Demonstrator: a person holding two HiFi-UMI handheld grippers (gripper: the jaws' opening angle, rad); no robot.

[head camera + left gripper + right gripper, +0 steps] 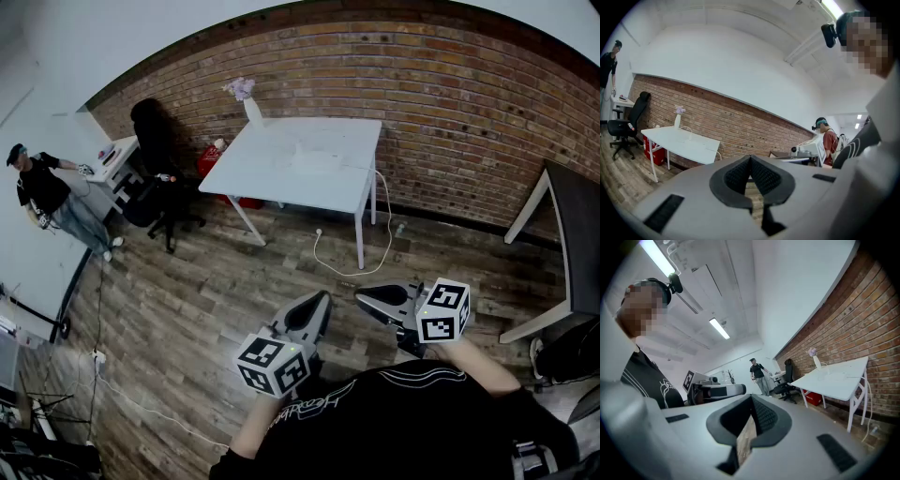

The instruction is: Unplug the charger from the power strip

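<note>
Across the room stands a white table [272, 183] with a pale flat object [317, 161] on its top, too small to name as power strip or charger. A white cable [382, 211] hangs from the table's right side and loops over the floor. Close to the person's body, my left gripper [321, 302] and right gripper [362, 297] are both shut and hold nothing. They point toward the table from far off. In the left gripper view my left gripper [750, 159] has its jaws together, and in the right gripper view so does my right gripper [751, 398].
A vase with flowers [251, 105] stands at the table's far corner, with a red box [210, 161] beneath. A black office chair [155, 178] and a person [56, 202] are at the left. A dark table [577, 234] stands at the right. Wooden floor lies between.
</note>
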